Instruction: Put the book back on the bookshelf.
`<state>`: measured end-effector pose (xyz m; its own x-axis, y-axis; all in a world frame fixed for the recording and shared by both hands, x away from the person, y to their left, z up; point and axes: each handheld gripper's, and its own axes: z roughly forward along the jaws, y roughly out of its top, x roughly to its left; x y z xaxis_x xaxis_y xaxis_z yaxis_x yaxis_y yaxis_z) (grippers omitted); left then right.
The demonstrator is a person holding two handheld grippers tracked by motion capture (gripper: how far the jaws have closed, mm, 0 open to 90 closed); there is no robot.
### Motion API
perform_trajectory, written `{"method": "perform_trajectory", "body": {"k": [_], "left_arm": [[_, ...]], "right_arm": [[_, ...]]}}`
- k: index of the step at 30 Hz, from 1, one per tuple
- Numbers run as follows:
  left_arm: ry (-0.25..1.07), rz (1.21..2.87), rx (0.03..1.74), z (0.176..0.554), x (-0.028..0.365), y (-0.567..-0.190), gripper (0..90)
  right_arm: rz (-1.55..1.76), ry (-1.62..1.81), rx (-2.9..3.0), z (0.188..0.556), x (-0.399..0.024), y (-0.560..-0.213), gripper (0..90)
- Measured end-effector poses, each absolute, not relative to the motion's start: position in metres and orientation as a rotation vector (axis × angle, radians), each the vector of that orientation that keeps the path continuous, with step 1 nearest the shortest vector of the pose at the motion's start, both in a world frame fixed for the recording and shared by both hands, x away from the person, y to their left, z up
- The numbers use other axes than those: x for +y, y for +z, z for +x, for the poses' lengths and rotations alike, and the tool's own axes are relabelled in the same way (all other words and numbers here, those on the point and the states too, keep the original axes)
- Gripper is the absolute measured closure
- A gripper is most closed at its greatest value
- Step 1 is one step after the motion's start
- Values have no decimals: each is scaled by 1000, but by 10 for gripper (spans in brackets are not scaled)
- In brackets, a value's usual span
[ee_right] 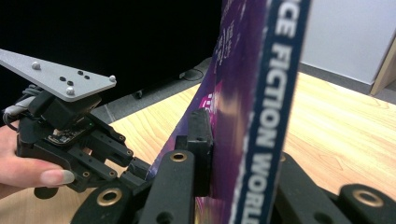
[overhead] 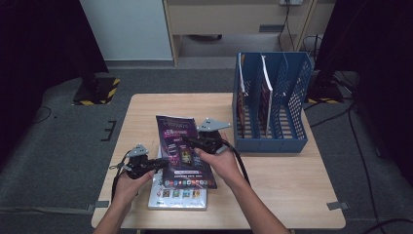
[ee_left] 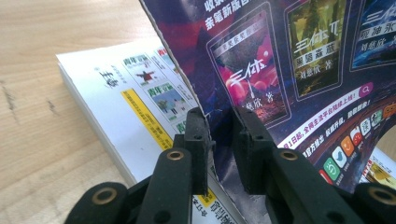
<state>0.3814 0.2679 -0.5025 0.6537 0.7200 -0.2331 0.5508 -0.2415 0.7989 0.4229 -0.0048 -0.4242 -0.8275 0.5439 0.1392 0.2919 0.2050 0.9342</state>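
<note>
Both claws grip the purple magazine (overhead: 182,148), which sits tilted above the white book (overhead: 178,195) on the table (overhead: 282,185), left of the blue file rack (overhead: 272,102). The left claw (ee_left: 219,140) pinches its near-left edge; the right claw (ee_right: 233,154) clamps its spine on the side toward the rack.
</note>
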Motion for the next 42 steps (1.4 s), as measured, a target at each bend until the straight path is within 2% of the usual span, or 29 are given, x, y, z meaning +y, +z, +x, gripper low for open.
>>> {"method": "perform_trajectory", "body": {"k": [16, 23, 42], "left_arm": [[339, 1915, 953, 376, 270, -490, 773], [378, 1904, 939, 374, 270, -485, 777], [423, 1886, 913, 371, 272, -480, 786]], "right_arm": [[743, 1687, 2272, 423, -2, -406, 743], [740, 1708, 2251, 424, -5, -403, 764], [704, 1757, 2251, 425, -7, -388, 735]]}}
